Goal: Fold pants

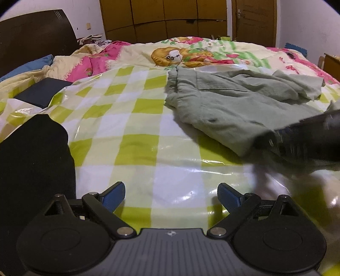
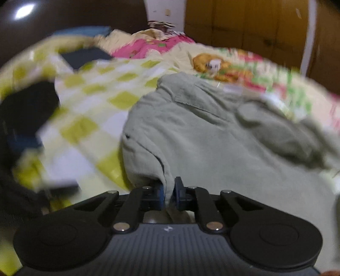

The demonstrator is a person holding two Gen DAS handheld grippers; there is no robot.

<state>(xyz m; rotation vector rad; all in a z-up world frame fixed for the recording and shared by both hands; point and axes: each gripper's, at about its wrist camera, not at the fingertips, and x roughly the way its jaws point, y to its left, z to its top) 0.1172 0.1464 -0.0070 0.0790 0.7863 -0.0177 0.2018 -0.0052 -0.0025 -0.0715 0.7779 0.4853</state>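
Grey-green pants (image 1: pixel 229 106) lie partly folded on a green-and-white checked plastic sheet (image 1: pixel 131 118) spread over the bed. In the left wrist view my left gripper (image 1: pixel 171 196) hangs open over bare sheet, well to the left of the pants, with nothing between its blue pads. My right gripper (image 1: pixel 267 142) shows there as a dark blur at the pants' near edge. In the right wrist view the right gripper (image 2: pixel 169 192) is shut on a fold at the near edge of the pants (image 2: pixel 223 144), cloth pinched between its blue pads.
A black garment (image 1: pixel 34 161) lies at the sheet's left edge, and a dark flat box (image 1: pixel 42 92) sits further back. A cartoon-print quilt (image 1: pixel 191 55) covers the far bed. A dark headboard (image 1: pixel 36 36) and wooden wardrobe (image 1: pixel 165 19) stand behind.
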